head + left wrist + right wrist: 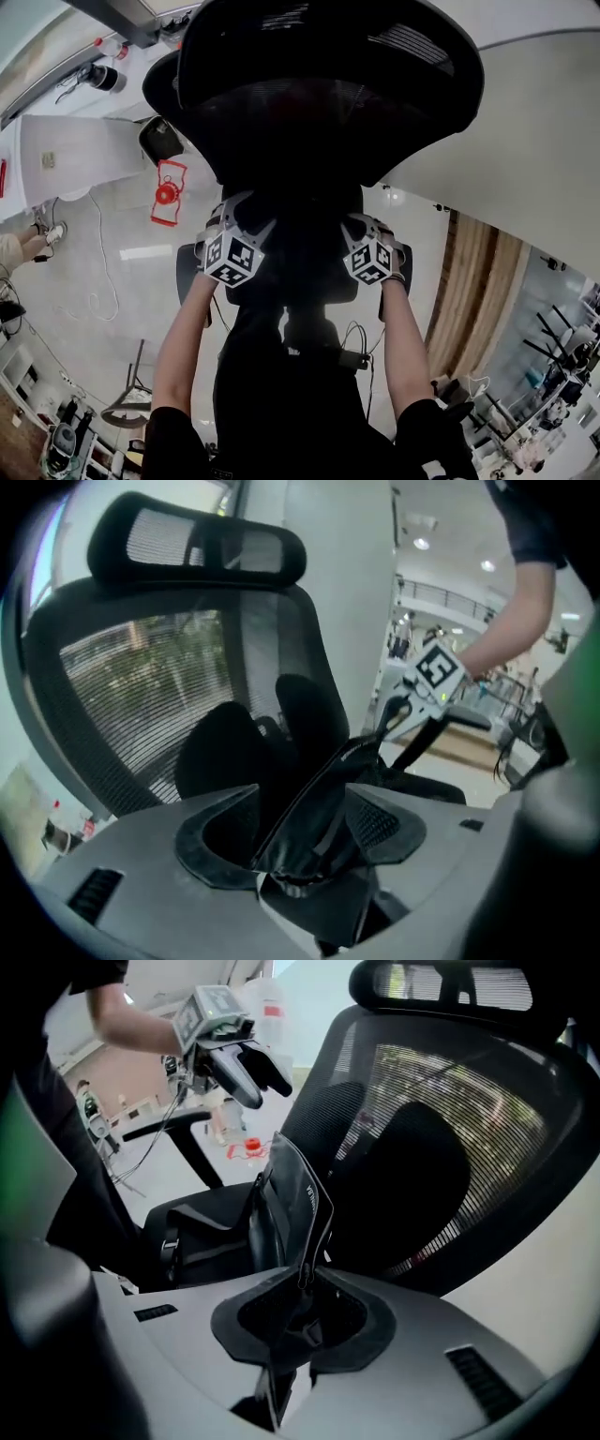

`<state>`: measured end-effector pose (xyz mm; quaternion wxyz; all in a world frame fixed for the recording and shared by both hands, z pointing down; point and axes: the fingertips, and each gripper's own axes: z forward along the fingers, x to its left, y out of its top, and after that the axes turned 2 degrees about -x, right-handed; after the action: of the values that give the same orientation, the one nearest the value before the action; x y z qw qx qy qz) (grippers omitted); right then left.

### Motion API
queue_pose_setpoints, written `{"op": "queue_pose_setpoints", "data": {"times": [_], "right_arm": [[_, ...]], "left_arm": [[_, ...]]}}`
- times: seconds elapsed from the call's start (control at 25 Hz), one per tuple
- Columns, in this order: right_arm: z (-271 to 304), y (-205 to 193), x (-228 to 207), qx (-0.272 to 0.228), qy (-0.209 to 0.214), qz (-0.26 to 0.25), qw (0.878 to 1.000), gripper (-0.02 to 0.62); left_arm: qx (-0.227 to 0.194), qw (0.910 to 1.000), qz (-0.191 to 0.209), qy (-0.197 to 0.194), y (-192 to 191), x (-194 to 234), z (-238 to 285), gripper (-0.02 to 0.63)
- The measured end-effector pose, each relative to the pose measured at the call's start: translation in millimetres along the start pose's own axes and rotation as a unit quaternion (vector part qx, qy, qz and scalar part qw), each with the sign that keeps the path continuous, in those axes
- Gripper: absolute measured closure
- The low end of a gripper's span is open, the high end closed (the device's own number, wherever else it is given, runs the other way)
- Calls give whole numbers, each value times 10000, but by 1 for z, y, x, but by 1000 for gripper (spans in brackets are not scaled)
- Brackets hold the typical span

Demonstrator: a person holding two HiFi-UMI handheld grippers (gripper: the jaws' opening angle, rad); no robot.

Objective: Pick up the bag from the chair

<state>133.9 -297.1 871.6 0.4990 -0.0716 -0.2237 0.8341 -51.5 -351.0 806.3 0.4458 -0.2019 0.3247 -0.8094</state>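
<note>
Pale office floor (122, 216) spreads below a black mesh chair (328, 75) seen from above, with the left gripper (232, 251) and right gripper (371, 255) level in front of its back. From the left gripper view, a black, leathery bag (314, 832) stands in front of the chair's back, bunched between that gripper's jaws, which are clamped on it. From the right gripper view, the bag's zipped rim rises above the chair's seat and carries white lettering too small to read. These jaws pinch that rim.
</note>
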Motion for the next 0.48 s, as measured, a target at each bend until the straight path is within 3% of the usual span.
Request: {"op": "queue_pose_setpoints", "data": {"times": [0.24,0.48], "right_arm": [[-4,-7,9,133,290,-379,9988,552],[-7,-10,14,204,419,-591,9972,554]], "left_arm": [[1117,9858,1168,-462,-55,7,30,331],[1681,9748,1361,-545,-91,20,49,337]]}}
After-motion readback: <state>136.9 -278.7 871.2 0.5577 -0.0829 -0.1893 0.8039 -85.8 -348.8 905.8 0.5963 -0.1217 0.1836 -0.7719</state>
